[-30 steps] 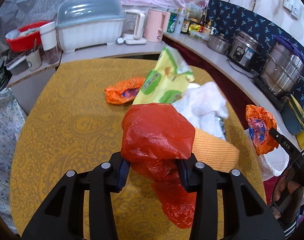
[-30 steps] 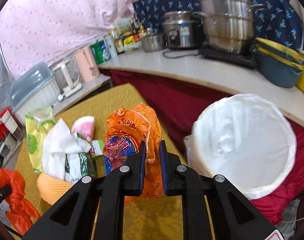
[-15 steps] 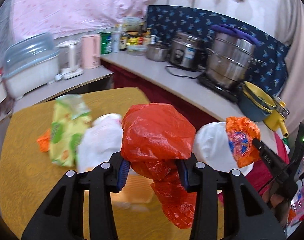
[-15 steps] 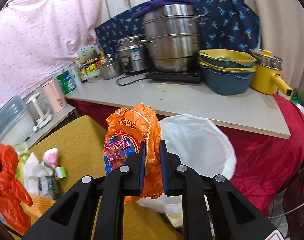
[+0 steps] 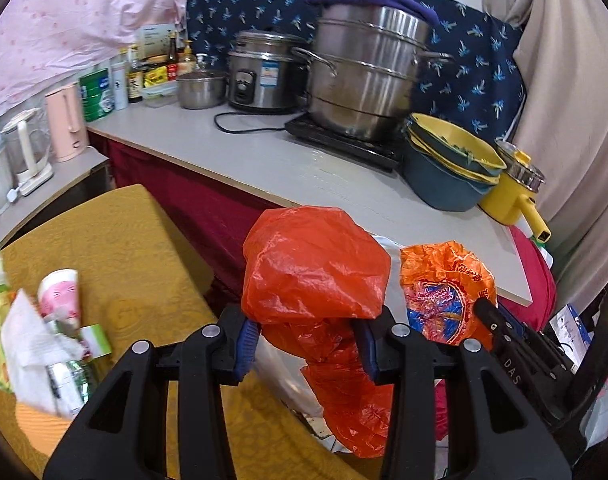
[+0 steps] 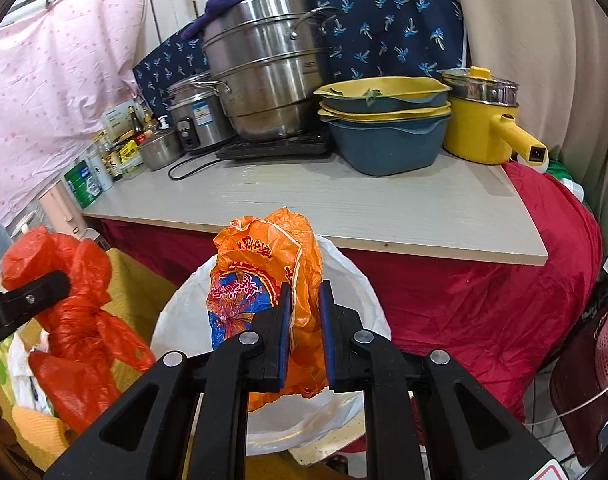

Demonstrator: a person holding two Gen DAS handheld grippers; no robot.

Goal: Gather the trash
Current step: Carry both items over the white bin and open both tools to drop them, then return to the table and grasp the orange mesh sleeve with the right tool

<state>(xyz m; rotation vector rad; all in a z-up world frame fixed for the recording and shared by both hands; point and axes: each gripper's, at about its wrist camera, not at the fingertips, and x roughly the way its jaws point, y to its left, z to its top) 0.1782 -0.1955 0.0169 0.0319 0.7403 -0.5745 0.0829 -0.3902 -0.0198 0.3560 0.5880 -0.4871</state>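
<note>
- Currently, the left gripper (image 5: 306,346) has its jaws clamped on a crumpled red plastic bag (image 5: 314,268) at the centre of the left wrist frame.
- The right gripper (image 6: 305,334) has its jaws nearly together, pinching an orange snack wrapper (image 6: 264,276) over the white-lined trash bin (image 6: 356,280) in the lower middle of the right wrist frame.
- Neither piece is dropped yet.
- More litter, a pink paper cup (image 5: 60,292) and white tissue (image 5: 28,336), waits on the yellow tabletop (image 5: 116,248) at lower left, so the job looks partway done.
</note>
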